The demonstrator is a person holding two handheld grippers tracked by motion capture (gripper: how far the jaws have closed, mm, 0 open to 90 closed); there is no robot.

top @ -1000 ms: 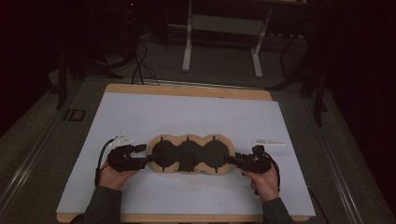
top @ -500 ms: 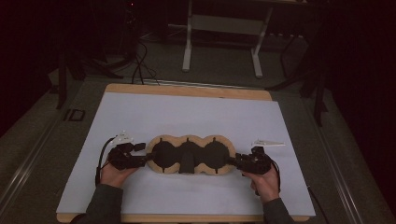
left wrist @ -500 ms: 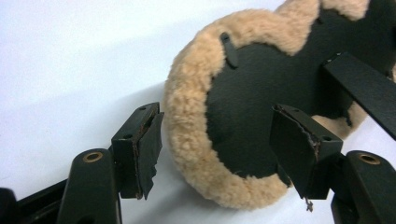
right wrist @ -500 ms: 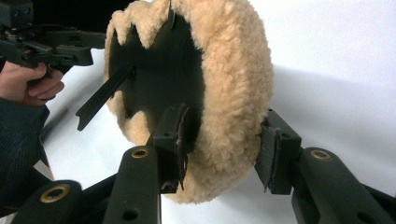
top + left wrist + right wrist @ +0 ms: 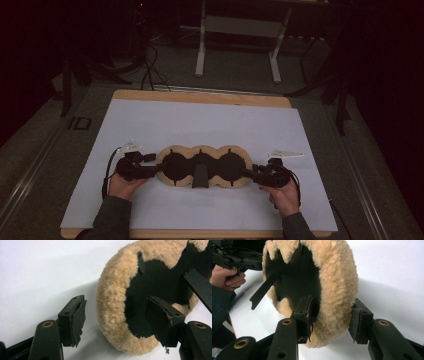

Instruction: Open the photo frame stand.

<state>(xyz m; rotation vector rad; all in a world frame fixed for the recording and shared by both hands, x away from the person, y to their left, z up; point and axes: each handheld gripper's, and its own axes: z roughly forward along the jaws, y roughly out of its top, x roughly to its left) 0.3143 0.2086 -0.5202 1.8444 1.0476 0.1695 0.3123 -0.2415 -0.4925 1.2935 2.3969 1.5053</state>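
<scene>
Left hand-held gripper (image 5: pixel 150 170) sits at one end of the fleece-rimmed pad (image 5: pixel 202 166), its jaws having just been opening; the fleece rim lies between them, but the pads stand clear of it, so the grip is released. Right hand-held gripper (image 5: pixel 254 175) is clamped on the opposite end, its pads pressing the fleece rim from both sides. Between the two grippers, the pad lies flat on the white counter (image 5: pixel 200 120), showing three dark round hollows. From its middle, a small black strap (image 5: pixel 200 177) points toward the person.
</scene>
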